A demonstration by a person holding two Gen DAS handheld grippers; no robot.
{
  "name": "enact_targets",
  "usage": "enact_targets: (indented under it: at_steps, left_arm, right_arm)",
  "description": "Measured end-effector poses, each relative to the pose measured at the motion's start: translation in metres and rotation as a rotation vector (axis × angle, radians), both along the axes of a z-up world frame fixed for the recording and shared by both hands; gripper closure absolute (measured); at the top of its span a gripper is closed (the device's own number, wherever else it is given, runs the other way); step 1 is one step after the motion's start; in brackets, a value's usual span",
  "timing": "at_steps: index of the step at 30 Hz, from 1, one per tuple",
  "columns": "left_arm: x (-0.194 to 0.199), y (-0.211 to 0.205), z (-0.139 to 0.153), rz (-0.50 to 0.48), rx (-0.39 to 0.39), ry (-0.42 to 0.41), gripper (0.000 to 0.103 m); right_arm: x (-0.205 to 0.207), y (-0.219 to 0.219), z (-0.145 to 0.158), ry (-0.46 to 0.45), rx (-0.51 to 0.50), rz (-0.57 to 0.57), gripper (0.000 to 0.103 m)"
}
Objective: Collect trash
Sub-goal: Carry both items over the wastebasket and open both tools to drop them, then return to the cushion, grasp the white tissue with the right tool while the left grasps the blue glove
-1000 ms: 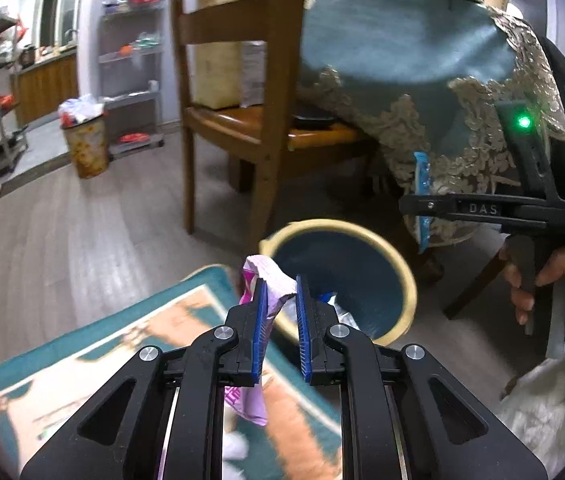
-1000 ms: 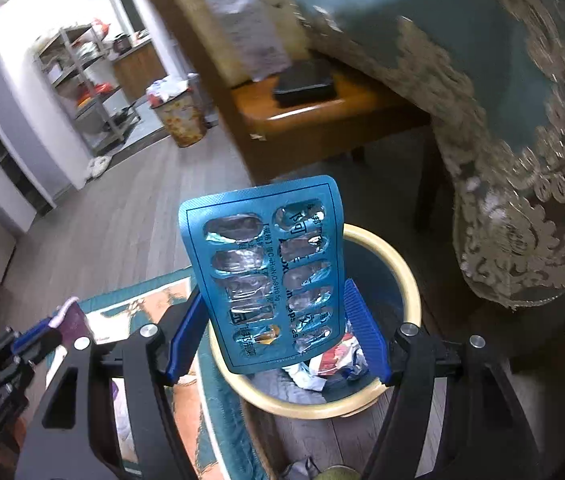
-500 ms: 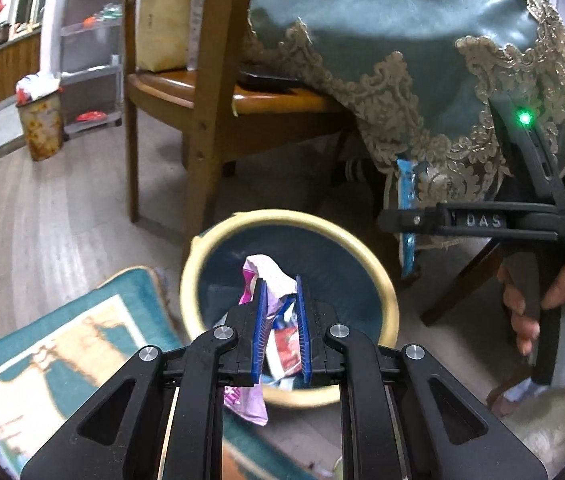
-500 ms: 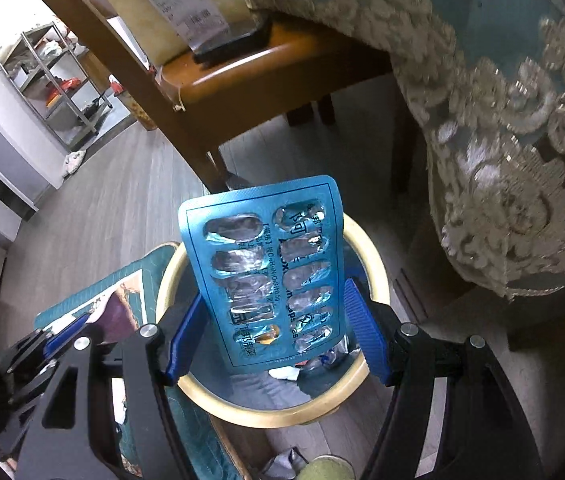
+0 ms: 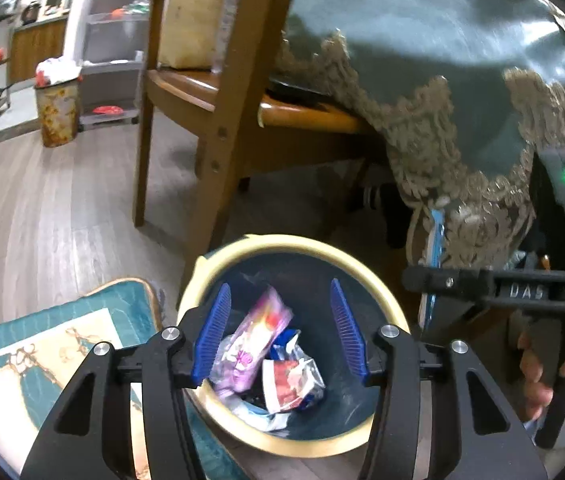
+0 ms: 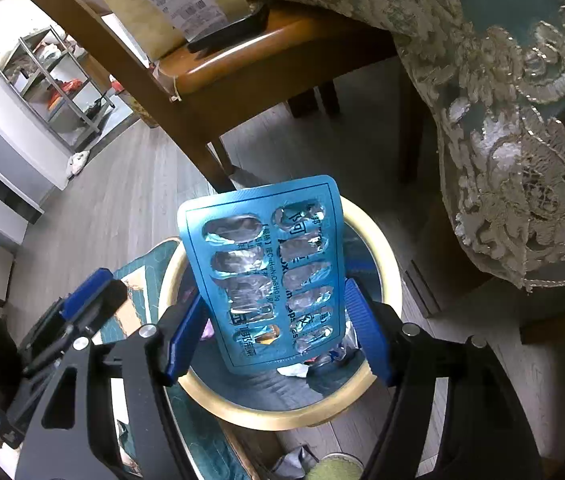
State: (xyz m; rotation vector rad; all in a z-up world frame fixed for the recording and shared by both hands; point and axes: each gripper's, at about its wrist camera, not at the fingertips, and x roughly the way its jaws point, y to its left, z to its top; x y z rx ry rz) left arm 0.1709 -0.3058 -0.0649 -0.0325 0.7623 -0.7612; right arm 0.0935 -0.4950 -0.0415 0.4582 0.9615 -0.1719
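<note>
My left gripper (image 5: 280, 330) fingers, pinched on the pink wrapper (image 5: 252, 338) half a second ago, now spread wide; wrapper lies inside the trash bin (image 5: 242, 246) | my right gripper (image 6: 278, 334) still clamps the blue blister pack (image 6: 266, 268) upright above the bin's rim | only the right view shows the pack's emptied pockets; left view sees it edge-on.

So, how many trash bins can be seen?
2. One yellow-rimmed bin stands under the open left tool; one patterned bin, full, stands far by the shelves. Others may be hidden.
</note>
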Motion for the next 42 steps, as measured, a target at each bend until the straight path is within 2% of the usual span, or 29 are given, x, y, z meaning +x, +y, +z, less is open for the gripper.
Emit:
enact_targets:
  at_steps: [1, 2, 3, 10, 20, 28, 34, 38, 42]
  left_arm:
    - [0.001, 0.003, 0.001, 0.005, -0.006, 0.002, 0.050]
    - [0.002, 0.004, 0.002, 0.009, -0.007, 0.003, 0.050]
    - [0.002, 0.006, 0.003, 0.013, -0.004, 0.003, 0.050]
    - [-0.007, 0.027, 0.022, 0.022, 0.010, -0.031, 0.050]
    - [-0.031, 0.094, 0.059, 0.101, 0.042, -0.101, 0.050]
    - [-0.054, 0.168, 0.086, 0.202, 0.075, -0.143, 0.049]
    - [-0.066, 0.228, 0.095, 0.288, 0.095, -0.150, 0.049]
    - [-0.074, 0.273, 0.094, 0.357, 0.121, -0.153, 0.049]
    - [-0.076, 0.316, 0.081, 0.422, 0.168, -0.130, 0.049]
  right_arm:
    - [0.001, 0.001, 0.000, 0.001, 0.001, -0.001, 0.032]
    - [0.001, 0.002, 0.001, -0.001, 0.000, -0.005, 0.024]
    - [0.001, 0.004, 0.003, -0.009, -0.003, -0.009, 0.023]
    - [0.006, 0.017, 0.010, -0.018, -0.006, -0.004, 0.022]
    - [0.003, 0.059, 0.038, -0.060, -0.051, 0.046, 0.021]
    - [0.011, 0.126, 0.043, -0.063, -0.080, 0.154, 0.018]
    - [0.019, 0.185, 0.040, -0.063, -0.091, 0.251, 0.018]
    - [0.021, 0.227, 0.026, -0.031, -0.098, 0.317, 0.018]
    - [0.021, 0.264, 0.012, 0.000, -0.108, 0.364, 0.018]
